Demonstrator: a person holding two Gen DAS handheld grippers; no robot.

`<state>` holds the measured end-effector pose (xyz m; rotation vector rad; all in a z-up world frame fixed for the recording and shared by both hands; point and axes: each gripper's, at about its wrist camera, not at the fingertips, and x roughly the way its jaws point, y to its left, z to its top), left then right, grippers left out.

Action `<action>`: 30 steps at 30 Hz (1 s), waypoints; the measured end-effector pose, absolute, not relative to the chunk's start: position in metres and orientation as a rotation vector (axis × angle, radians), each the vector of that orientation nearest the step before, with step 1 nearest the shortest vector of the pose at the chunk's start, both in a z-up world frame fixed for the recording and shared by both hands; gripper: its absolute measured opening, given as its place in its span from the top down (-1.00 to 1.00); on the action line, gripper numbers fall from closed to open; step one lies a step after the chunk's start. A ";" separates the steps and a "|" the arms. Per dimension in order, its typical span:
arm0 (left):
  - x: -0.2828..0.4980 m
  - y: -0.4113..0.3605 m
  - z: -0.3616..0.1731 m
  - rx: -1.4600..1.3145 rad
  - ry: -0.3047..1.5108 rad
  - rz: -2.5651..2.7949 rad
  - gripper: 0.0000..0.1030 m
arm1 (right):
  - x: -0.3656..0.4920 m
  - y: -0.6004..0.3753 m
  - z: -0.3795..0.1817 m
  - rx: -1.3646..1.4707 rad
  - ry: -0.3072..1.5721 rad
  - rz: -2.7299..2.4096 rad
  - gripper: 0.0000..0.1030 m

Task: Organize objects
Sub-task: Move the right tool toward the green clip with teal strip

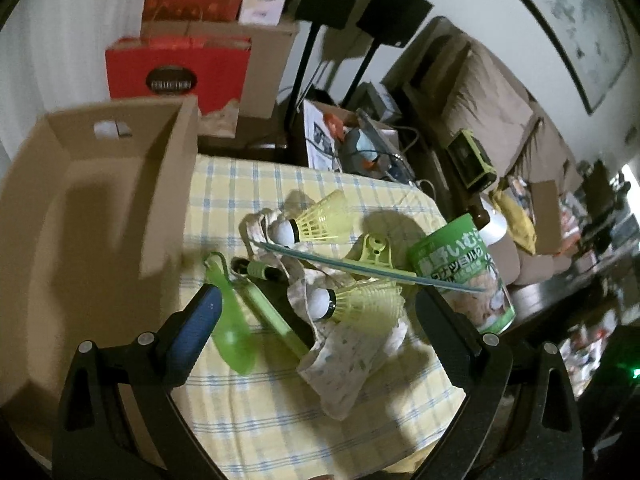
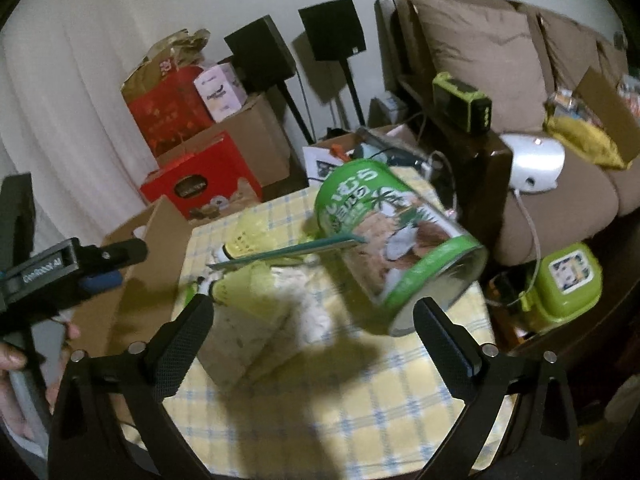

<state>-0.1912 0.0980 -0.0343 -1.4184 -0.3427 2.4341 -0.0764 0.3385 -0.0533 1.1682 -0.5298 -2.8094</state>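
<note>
The left gripper (image 1: 316,308) is standing with its jaws spread wide and nothing pressed between them, pointing down over the yellow checked tablecloth (image 1: 256,412). Between its fingers a heap of small things is lying: a patterned cloth pouch (image 1: 348,360) directly ahead, a yellow shuttlecock (image 1: 360,300) resting on the pouch, and a second shuttlecock (image 1: 316,220) farther ahead. A green plastic scoop (image 1: 230,320) is lying just beside the left finger, with a pale green stick (image 1: 272,316) next to it. A thin teal rod (image 1: 360,264) is crossing the heap from left to right, its far end reaching the green can (image 1: 464,268), which is sitting just beyond the right finger. An open cardboard box (image 1: 92,216) is standing to the left of this gripper, at the edge of the cloth.

The right gripper (image 2: 312,328) is also holding its jaws wide apart, gripping nothing. In its view the green can (image 2: 400,240) is lying tilted on its side just ahead of the right finger, while the pouch (image 2: 248,340) is sitting near the left finger. The left gripper (image 2: 80,268) is showing at the far left, a hand (image 2: 12,360) gripping its handle; whether the can is touching either right finger is not clear through the blur
</note>
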 end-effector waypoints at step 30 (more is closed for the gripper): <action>-0.253 0.125 -0.096 -1.642 -0.541 2.326 -0.46 | -0.147 0.332 -0.104 1.188 -1.045 -2.729 -0.15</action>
